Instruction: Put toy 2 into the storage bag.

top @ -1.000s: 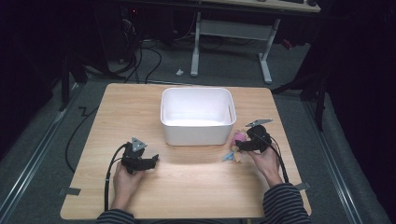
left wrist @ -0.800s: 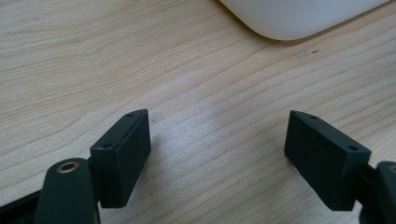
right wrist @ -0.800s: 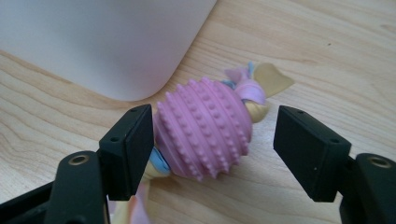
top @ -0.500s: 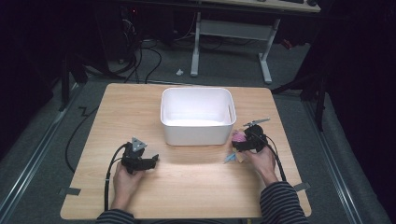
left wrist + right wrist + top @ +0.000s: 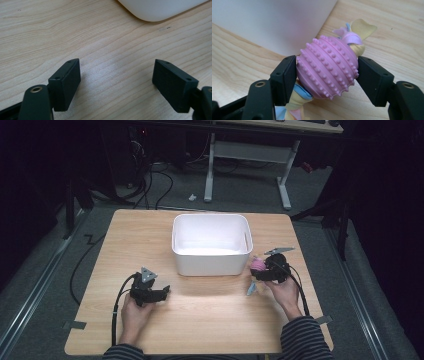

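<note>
1. We are pinching the pink studded toy between the right gripper pads, the jaws having just been closing on it, on the table just beside the white bin.
2. We are resting the left gripper spread wide over bare wood.

Both forearms come in from the bottom edge, striped sleeves showing. The left hand rests low with the left gripper pointing toward the right, its 2 jaws standing wide apart with nothing between them. The right hand angles the right gripper leftward; its jaws have just been closing and now press both sides of the pink knobbly toy.
</note>
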Demonstrator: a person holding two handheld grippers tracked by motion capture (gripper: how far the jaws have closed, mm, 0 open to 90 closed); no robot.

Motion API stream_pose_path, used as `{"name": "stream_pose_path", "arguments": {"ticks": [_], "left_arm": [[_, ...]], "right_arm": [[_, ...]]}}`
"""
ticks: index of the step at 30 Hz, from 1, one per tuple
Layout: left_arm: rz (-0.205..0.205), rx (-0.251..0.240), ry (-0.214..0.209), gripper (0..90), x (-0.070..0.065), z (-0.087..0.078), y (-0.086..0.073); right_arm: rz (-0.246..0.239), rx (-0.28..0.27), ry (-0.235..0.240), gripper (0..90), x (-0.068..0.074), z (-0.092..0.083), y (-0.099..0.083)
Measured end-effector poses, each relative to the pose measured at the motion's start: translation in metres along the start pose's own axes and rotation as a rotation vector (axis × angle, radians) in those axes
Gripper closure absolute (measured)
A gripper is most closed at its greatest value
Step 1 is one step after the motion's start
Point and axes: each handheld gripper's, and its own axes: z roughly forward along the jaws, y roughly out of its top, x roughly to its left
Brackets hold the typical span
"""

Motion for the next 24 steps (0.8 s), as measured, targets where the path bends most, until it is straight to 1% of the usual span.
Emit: {"name": "stream_pose_path", "arguments": {"ticks": [1, 2, 5, 8, 9, 11, 13, 14, 15, 16, 18, 24], "left_arm": [[0.000, 0.000, 0.000, 22.8, 0.000, 0.000, 0.000], [0.000, 0.000, 0.000, 22.8, 0.000, 0.000, 0.000], [-0.004, 0.002, 0.000, 22.1, 0.000, 0.000, 0.000], [-0.005, 0.003, -0.003, 21.9, 0.000, 0.000, 0.000], [-0.007, 0.003, -0.002, 21.0, 0.000, 0.001, 0.000], [-0.006, 0.005, -0.002, 19.5, 0.000, 0.001, 0.000], [-0.003, 0.005, 0.000, 18.4, 0.000, 0.001, 0.000], [0.000, 0.007, -0.004, 17.8, -0.001, 0.001, 0.001], [0.000, 0.007, -0.004, 17.6, -0.001, 0.001, 0.001], [-0.002, 0.009, -0.001, 17.0, -0.001, 0.001, 0.001], [-0.003, 0.012, 0.001, 15.3, 0.000, 0.002, 0.001], [0.002, 0.016, -0.003, 14.4, 0.000, 0.002, 0.001]], "right_arm": [[0.000, 0.000, 0.000, 34.4, 0.000, 0.000, 0.000], [-0.011, -0.009, 0.009, 34.3, -0.002, -0.007, -0.001], [-0.020, -0.021, 0.015, 34.3, -0.004, -0.016, -0.002], [-0.014, -0.029, 0.021, 34.3, -0.005, -0.022, -0.003], [-0.020, -0.045, 0.023, 34.3, -0.006, -0.027, -0.003], [-0.023, -0.052, 0.027, 34.3, -0.006, -0.033, -0.004], [-0.027, -0.057, 0.029, 34.2, -0.006, -0.034, -0.004], [-0.036, -0.062, 0.033, 34.2, -0.006, -0.039, -0.005], [-0.036, -0.062, 0.033, 34.2, -0.006, -0.039, -0.005], [-0.045, -0.069, 0.033, 34.2, -0.006, -0.043, -0.005], [-0.043, -0.071, 0.032, 34.2, -0.006, -0.044, -0.005], [-0.041, -0.078, 0.036, 34.2, -0.006, -0.048, -0.006]]}}
